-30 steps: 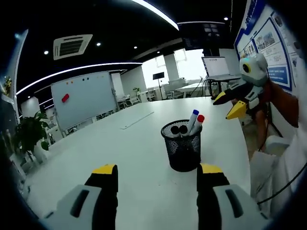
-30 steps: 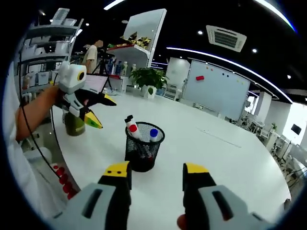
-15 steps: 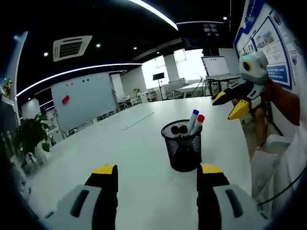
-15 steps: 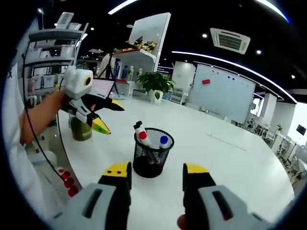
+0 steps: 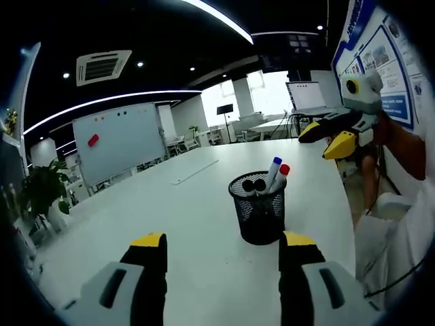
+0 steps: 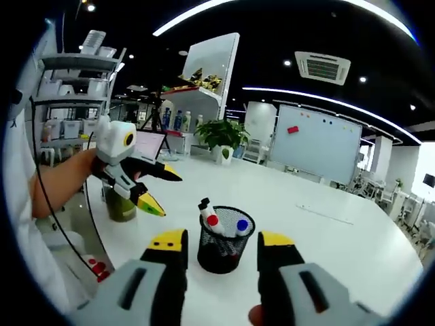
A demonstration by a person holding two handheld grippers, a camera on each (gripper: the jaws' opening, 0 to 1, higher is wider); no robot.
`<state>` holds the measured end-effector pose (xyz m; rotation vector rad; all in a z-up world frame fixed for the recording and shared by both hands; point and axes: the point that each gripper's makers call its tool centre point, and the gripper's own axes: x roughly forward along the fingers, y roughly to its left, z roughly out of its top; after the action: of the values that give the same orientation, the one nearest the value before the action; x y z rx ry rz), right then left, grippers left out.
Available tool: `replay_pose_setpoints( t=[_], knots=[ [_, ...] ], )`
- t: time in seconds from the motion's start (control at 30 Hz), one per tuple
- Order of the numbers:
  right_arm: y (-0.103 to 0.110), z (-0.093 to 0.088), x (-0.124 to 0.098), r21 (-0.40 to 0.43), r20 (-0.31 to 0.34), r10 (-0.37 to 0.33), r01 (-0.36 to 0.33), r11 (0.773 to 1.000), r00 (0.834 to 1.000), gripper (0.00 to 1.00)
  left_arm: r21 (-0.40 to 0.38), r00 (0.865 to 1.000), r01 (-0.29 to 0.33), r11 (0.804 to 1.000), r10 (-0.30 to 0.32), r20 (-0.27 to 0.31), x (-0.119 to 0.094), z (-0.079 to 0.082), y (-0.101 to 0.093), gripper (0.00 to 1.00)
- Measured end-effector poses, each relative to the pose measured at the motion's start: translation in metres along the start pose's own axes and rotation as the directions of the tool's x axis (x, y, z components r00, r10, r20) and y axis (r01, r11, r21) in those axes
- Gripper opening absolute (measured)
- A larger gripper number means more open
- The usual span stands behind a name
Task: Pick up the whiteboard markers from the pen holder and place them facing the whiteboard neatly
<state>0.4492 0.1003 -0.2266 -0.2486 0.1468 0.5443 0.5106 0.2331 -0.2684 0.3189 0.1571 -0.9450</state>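
Markers stand in a black mesh pen holder [image 5: 260, 207] on the white bench [image 5: 170, 217]. In the left gripper view a blue-capped marker [image 5: 273, 170] and a red-capped marker [image 5: 281, 174] lean side by side toward the holder's right rim, with two black-capped ones [image 5: 253, 184] lower inside it. In the right gripper view the same pen holder [image 6: 225, 239] sits just beyond the tips of the tongs, holding a red-capped marker [image 6: 212, 222], a blue-capped marker [image 6: 241, 225] and a black-tipped marker [image 6: 204, 205] that sticks up highest.

The left tongs [image 5: 221, 248] are spread wide and empty above the bench, the holder lying ahead between the two yellow tips and apart from both. In the right gripper view these same tongs [image 6: 158, 190] come in from the left, held in a hand, their jaws parted and gripping nothing, near the holder but clear of it.

The right tongs [image 6: 221, 244] are likewise wide apart and empty, one tip on either side of the holder. In the left gripper view they [image 5: 323, 139] hover at the upper right, jaws parted, well above and to the right of the holder.

A whiteboard [image 5: 119, 139] stands at the far side of the room.
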Motion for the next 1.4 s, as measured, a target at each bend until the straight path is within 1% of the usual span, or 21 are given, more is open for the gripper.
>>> replay_pose_setpoints(
  t=[0.07,0.23,0.37,0.47,0.53,0.63,0.83,0.93,1.0,1.03,1.2,1.3,1.33,1.4],
  knots=[
    [0.002,-0.001,0.004,-0.01,-0.004,0.003,-0.003,1.0,1.0,0.4,0.0,1.0,0.0,1.0,0.0,0.0,0.0,0.0,0.0,0.68],
    [0.006,-0.001,0.008,-0.001,-0.007,0.013,-0.013,1.0,1.0,0.39,0.0,1.0,0.001,1.0,-0.001,0.0,0.0,0.0,0.0,0.68],
    [0.0,0.001,0.01,0.007,-0.001,-0.011,0.011,1.0,1.0,0.35,0.0,1.0,0.001,1.0,-0.001,0.0,0.0,0.0,0.001,0.68],
    [-0.004,0.001,0.012,0.024,0.006,-0.025,0.025,0.999,1.0,0.34,0.0,1.0,0.002,1.0,-0.002,0.0,0.0,-0.001,0.002,0.68],
    [-0.006,0.003,0.013,0.041,0.028,-0.031,0.03,0.999,0.999,0.34,0.0,1.0,0.002,1.0,-0.002,-0.001,0.0,-0.001,0.002,0.68],
    [-0.01,0.004,0.014,0.05,0.037,-0.053,0.051,0.997,0.998,0.32,-0.001,1.0,0.003,1.0,-0.003,-0.001,0.0,-0.001,0.002,0.68],
    [-0.017,-0.002,0.023,0.07,0.021,-0.083,0.081,0.994,0.996,0.3,-0.019,1.0,0.011,1.0,-0.011,0.003,0.0,0.0,0.002,0.68],
    [-0.022,-0.006,0.027,0.079,0.017,-0.105,0.103,0.992,0.994,0.29,-0.016,1.0,0.031,0.999,-0.031,0.006,-0.001,0.001,-0.002,0.68],
    [-0.024,-0.008,0.031,0.037,0.018,-0.119,0.119,0.992,0.993,0.29,-0.017,1.0,0.031,0.999,-0.031,0.004,0.0,0.001,-0.002,0.68],
    [-0.027,-0.009,0.034,0.033,0.018,-0.127,0.126,0.991,0.992,0.28,-0.017,1.0,0.031,0.999,-0.031,0.004,0.0,0.001,-0.002,0.67],
    [-0.027,-0.01,0.038,0.071,0.02,-0.122,0.121,0.99,0.992,0.26,-0.026,1.0,0.03,0.999,-0.03,0.006,-0.001,0.001,0.0,0.67],
    [-0.027,-0.01,0.04,0.079,0.024,-0.124,0.122,0.989,0.992,0.25,-0.022,1.0,0.03,0.999,-0.03,0.008,-0.001,0.001,0.0,0.67],
    [-0.028,-0.01,0.041,0.082,0.023,-0.127,0.125,0.989,0.992,0.25,-0.019,0.999,0.034,0.999,-0.034,0.008,-0.001,0.002,-0.005,0.67],
    [-0.029,-0.011,0.043,0.093,0.02,-0.128,0.125,0.988,0.992,0.24,-0.017,0.999,0.035,0.999,-0.035,0.012,-0.002,0.003,-0.006,0.66]
  ],
)
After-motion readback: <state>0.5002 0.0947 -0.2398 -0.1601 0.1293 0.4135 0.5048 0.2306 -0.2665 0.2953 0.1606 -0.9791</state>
